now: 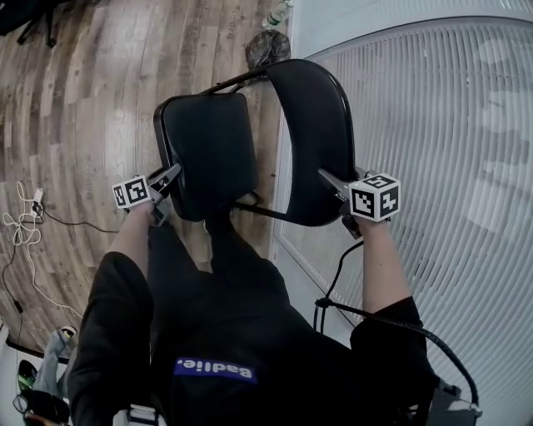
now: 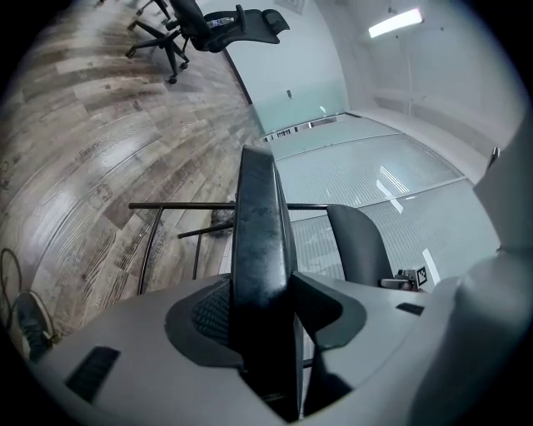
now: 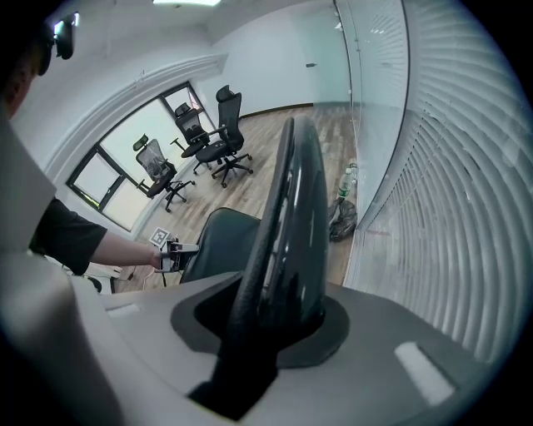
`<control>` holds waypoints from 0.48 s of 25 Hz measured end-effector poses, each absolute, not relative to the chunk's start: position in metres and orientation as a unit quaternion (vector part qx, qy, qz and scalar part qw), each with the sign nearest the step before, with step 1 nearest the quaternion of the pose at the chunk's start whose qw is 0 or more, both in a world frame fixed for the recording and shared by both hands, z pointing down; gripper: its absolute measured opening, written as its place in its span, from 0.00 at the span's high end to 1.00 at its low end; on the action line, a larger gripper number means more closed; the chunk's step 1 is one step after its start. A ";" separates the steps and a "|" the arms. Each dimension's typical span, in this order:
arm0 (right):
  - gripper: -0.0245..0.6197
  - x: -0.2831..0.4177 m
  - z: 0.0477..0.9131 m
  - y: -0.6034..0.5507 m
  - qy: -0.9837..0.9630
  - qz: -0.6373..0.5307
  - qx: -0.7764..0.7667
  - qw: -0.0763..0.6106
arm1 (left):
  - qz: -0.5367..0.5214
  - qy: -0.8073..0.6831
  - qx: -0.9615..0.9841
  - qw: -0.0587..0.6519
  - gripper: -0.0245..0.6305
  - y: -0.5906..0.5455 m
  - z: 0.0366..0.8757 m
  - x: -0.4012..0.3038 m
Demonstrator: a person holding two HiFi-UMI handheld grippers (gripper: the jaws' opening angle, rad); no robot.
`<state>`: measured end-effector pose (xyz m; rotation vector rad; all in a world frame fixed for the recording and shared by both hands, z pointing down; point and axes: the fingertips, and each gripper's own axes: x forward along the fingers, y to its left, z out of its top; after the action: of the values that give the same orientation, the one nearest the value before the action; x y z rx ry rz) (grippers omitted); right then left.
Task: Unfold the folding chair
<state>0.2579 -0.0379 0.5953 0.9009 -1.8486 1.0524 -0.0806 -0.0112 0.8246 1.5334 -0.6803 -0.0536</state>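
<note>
In the head view the black folding chair stands in front of me, its seat (image 1: 208, 150) at the left and its backrest (image 1: 312, 141) at the right, spread apart in a V. My left gripper (image 1: 171, 179) is shut on the seat's near edge; in the left gripper view the seat (image 2: 260, 216) runs edge-on between the jaws of that gripper (image 2: 266, 308). My right gripper (image 1: 329, 179) is shut on the backrest's near rim, and the backrest (image 3: 291, 208) stands edge-on in the right gripper (image 3: 279, 316). The chair's metal tubes (image 2: 183, 205) show beyond the seat.
A glass wall with white blinds (image 1: 441, 166) runs close along the right. A dark bag (image 1: 268, 46) and a bottle (image 1: 277, 15) lie at its foot behind the chair. Cables (image 1: 25, 220) trail on the wooden floor at the left. Office chairs (image 3: 221, 137) stand far off.
</note>
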 end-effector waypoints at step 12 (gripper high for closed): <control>0.81 0.275 0.636 -0.044 -0.729 0.449 0.351 0.379 | -0.048 -0.303 0.673 0.674 0.67 -0.007 0.872 -0.113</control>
<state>0.2749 -0.0438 0.6356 0.8973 -1.8610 1.1474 -0.1132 -0.0073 0.8724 1.5140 -0.6812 -0.1087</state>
